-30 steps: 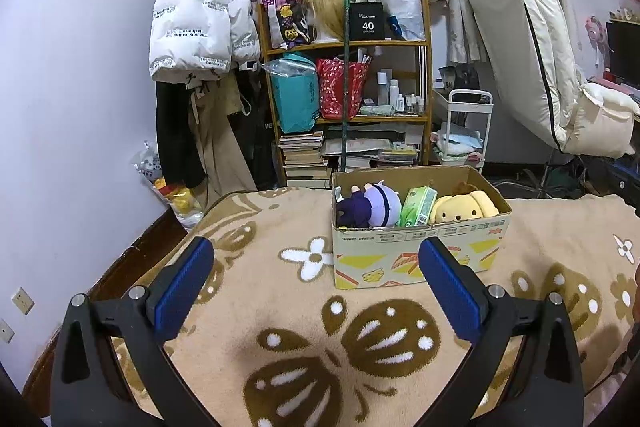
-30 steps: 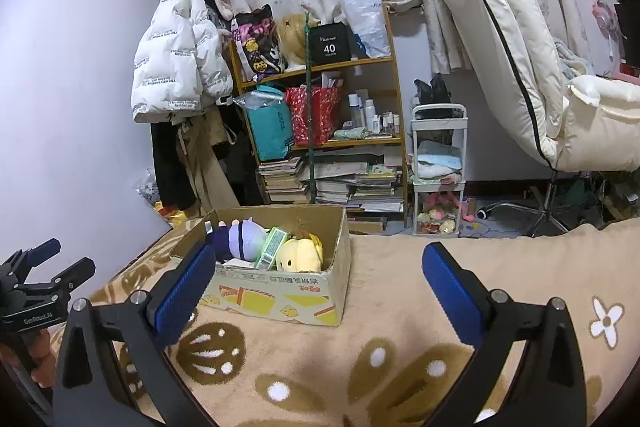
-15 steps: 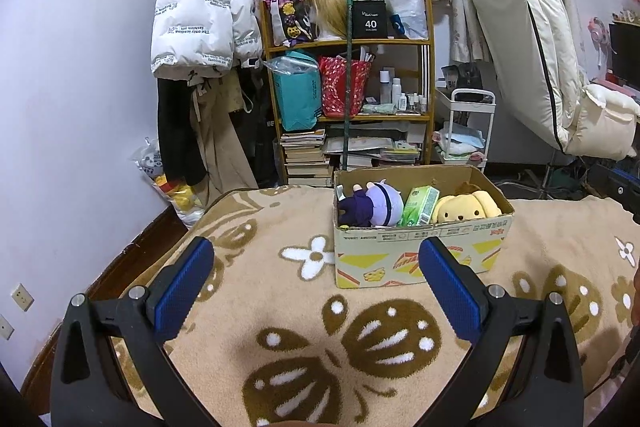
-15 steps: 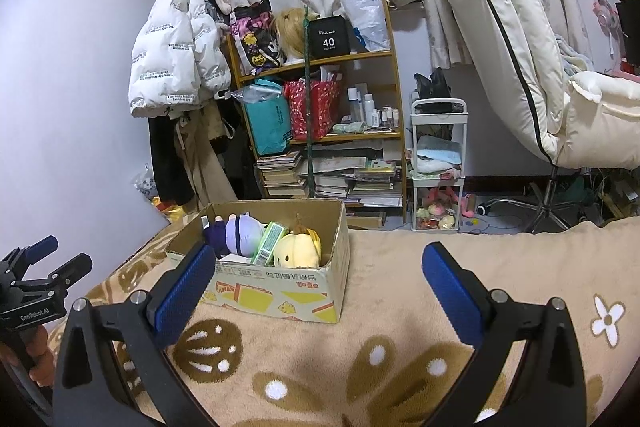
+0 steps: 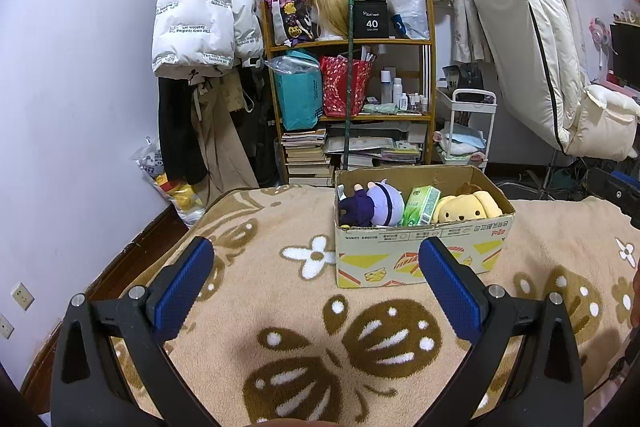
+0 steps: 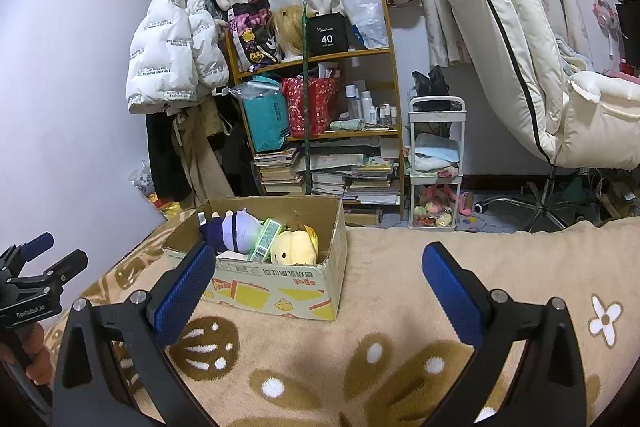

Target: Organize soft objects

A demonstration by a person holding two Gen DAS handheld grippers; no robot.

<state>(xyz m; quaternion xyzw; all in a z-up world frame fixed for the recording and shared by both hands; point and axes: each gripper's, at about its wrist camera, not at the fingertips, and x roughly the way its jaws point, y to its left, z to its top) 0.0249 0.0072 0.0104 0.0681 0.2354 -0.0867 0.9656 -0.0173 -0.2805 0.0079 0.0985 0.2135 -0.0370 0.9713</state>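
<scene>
L tongs [image 5: 316, 267] spread wide, holding nothing, hovering over brown-patterned blanket [image 5: 280, 339] short of cardboard box [image 5: 420, 251]. Inside box, L to R: purple plush doll [image 5: 372, 205], green tissue pack [image 5: 421, 206], yellow plush [image 5: 466, 209], all lying packed side by side. Behind: bookshelf [image 5: 352, 99] w/ bags, books. R tongs [image 6: 318, 269] also wide apart, empty, box ahead-left of them.
</scene>
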